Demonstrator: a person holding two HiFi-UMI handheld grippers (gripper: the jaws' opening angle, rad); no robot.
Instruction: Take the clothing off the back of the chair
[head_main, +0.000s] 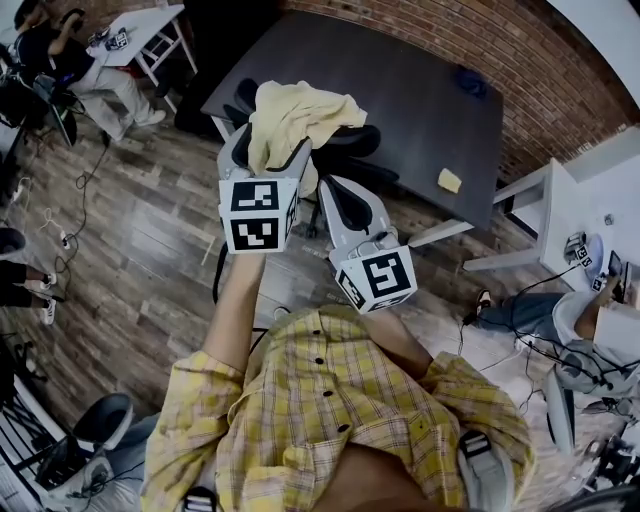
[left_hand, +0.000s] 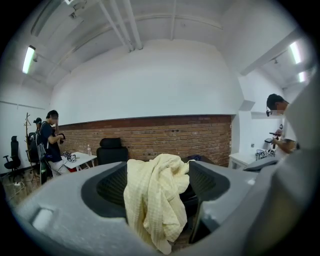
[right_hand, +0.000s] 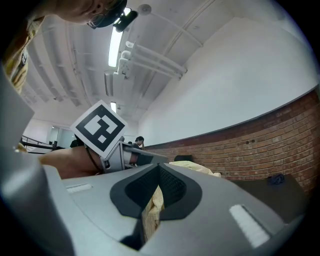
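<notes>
Two claws are on one piece of clothing here. The pale yellow waffle-weave garment (head_main: 300, 110) is bunched over the top of the black office chair (head_main: 355, 140), with some of it draped on the chair back.

The left gripper (head_main: 270, 142) is held at the chair's left side. Its jaws are set fairly wide, and in the left gripper view the gap is filled pad to pad near the tips by a fat hanging fold of the garment (left_hand: 150, 200), so a thick bundle is gripped. The chair's black frame (left_hand: 189, 202) is seen just behind that fold.

The right gripper (head_main: 338, 190) is brought in from the near side of the chair. Its jaws are pressed almost together, with a thin strip of the garment (right_hand: 152, 210) pinched between them. The left gripper's marker cube (right_hand: 98, 127) is caught right beside it in that view.

Stuff around the chair:
- A dark grey table (head_main: 400, 80) sits right behind it. A small yellow pad-like thing (head_main: 450, 181) and a blue lump (head_main: 468, 80) are left on it; what they are can't be made out.
- A red brick wall (head_main: 560, 90) runs beyond the table.
- White side tables are placed well off to the chair's right (head_main: 565, 215) and far left (head_main: 150, 25), each with a person nearby.
- Cables (head_main: 90, 180) are strewn over the wood floor to the chair's left.

For print, only black-and-white square markers are carried on the cubes (head_main: 260, 215).
</notes>
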